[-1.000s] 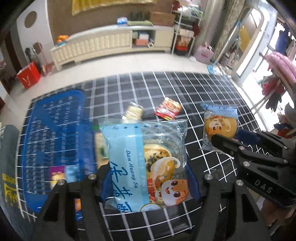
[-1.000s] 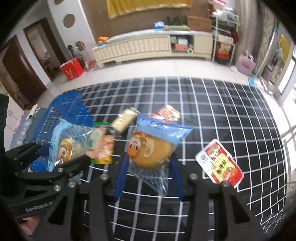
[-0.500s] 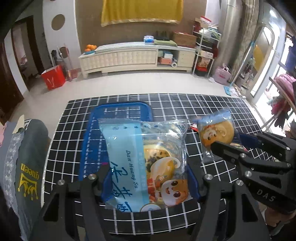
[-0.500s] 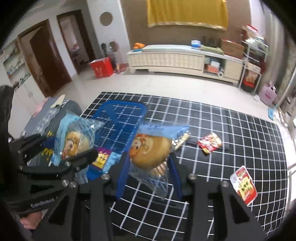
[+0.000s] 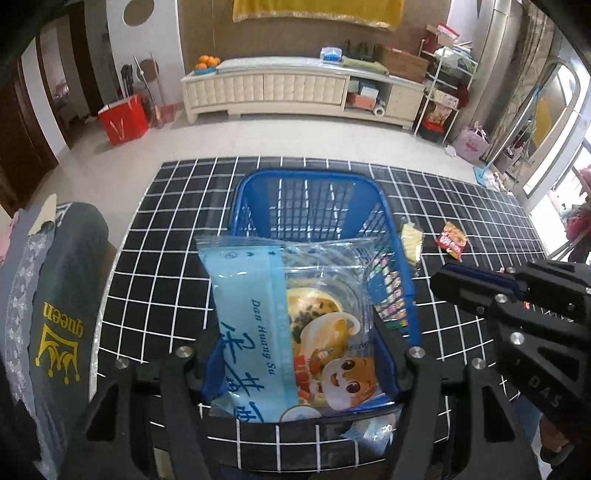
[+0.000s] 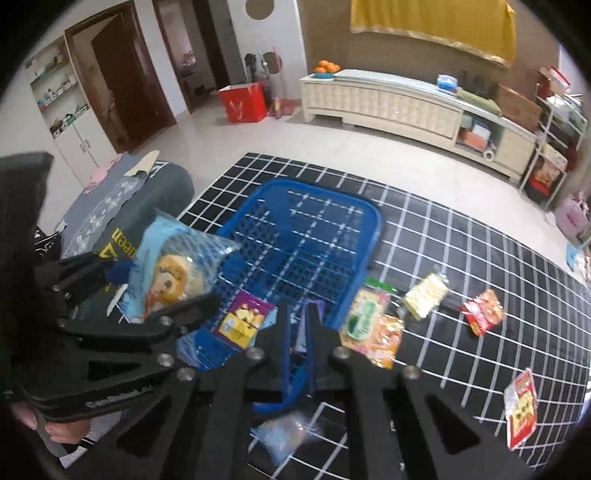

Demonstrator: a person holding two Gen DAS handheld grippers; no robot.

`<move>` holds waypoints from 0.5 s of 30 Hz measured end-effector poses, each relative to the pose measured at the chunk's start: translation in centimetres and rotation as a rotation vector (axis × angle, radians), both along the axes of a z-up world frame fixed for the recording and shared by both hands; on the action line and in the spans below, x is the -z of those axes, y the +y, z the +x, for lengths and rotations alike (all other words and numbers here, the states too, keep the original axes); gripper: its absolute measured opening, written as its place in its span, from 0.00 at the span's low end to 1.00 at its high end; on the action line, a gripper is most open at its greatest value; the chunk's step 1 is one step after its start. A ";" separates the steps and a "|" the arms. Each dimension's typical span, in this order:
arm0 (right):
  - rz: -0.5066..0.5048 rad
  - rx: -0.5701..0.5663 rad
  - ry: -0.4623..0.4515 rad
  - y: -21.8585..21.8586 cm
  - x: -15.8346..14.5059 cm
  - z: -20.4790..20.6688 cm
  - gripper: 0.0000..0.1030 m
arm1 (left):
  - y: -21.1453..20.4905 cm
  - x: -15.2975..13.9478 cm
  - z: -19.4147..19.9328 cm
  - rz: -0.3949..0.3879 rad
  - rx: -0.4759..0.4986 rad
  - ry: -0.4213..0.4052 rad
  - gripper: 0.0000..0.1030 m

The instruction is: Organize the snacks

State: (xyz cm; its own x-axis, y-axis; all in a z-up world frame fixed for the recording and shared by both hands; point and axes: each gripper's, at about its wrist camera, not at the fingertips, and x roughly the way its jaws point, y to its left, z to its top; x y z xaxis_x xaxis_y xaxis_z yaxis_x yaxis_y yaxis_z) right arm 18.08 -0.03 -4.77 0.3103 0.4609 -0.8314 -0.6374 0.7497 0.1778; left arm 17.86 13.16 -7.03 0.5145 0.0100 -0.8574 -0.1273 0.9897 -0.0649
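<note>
A home living room is shown. A long cream low cabinet (image 5: 295,88) is set against the far wall, with a bowl of oranges (image 5: 207,62) on its left end. A yellow cloth hanging (image 6: 432,26) is seen above it, dark wooden doorways (image 6: 122,70) at far left, and a pale tiled floor (image 5: 258,136) between.

Basket (image 6: 369,240): centre of frame in the right wrist view, on the counter (image 6: 480,266). Inside, lower left: 1 packet (image 6: 242,321). Lower right, just beside the basket wall: 1 pouch (image 6: 373,328). Further right on the counter, well apart: 3 sachets (image 6: 424,295) (image 6: 482,312) (image 6: 522,410). Below the basket's near rim: 1 bun pack (image 6: 284,435).
</note>
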 end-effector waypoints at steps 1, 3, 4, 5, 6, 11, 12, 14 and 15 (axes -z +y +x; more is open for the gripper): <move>-0.004 -0.003 0.001 0.2 0.2 0.0 0.10 | 0.3 0.4 0.3 -0.004 -0.003 0.009 0.61; -0.009 -0.011 0.016 0.8 1.0 0.3 0.10 | 0.9 1.2 0.8 -0.013 -0.004 0.035 0.61; -0.015 -0.011 0.023 1.1 1.3 0.4 0.10 | 1.1 1.7 1.0 -0.019 -0.006 0.047 0.61; -0.022 -0.011 0.030 1.4 1.7 0.6 0.10 | 1.2 2.1 1.2 -0.020 -0.004 0.056 0.61; -0.028 -0.011 0.041 1.6 2.2 0.8 0.10 | 1.2 2.4 1.4 -0.020 -0.001 0.067 0.61; -0.057 -0.009 0.076 2.1 3.9 1.3 0.10 | 1.2 4.6 2.4 -0.046 0.021 0.138 0.62; -0.066 -0.009 0.078 2.2 4.2 1.3 0.10 | 1.1 5.1 2.6 -0.037 0.017 0.159 0.62; -0.080 -0.010 0.069 2.2 4.4 1.3 0.10 | 1.0 5.8 2.8 -0.028 0.024 0.175 0.62; -0.087 -0.006 0.068 2.2 4.5 1.4 0.10 | 1.0 6.1 2.9 -0.030 0.029 0.177 0.62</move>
